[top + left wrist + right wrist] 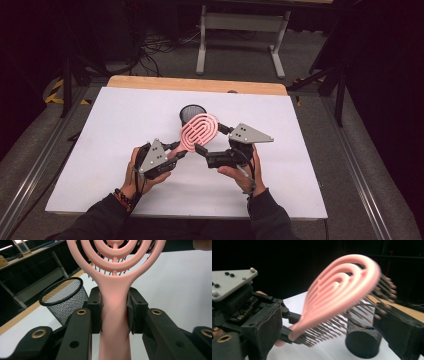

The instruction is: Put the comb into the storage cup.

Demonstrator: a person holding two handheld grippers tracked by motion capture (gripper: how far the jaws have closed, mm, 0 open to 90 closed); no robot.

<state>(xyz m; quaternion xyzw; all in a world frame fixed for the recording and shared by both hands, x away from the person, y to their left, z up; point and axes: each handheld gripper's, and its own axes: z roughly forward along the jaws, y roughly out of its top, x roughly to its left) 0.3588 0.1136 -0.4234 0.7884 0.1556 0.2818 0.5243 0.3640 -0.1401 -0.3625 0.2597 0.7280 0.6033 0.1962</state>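
A pink hairbrush (200, 130) with a looped, open-work head is held up over the white table top (115, 125). My left gripper (177, 150) is shut on its handle (115, 315), a pad pressed on each side. My right gripper (211, 139) is open, with its two jaws standing on either side of the brush head (339, 290). The bristle tips come close to its right finger (397, 325), while the left pad (269, 325) stands apart from the brush. A black mesh cup (191, 112) stands upright on the table just behind the brush head.
The mesh cup (63, 300) is empty inside as far as I can see, and in the right gripper view the cup (362, 340) sits under the bristles. A wooden strip (200, 84) edges the table's far side. A metal stand and cables lie on the floor beyond.
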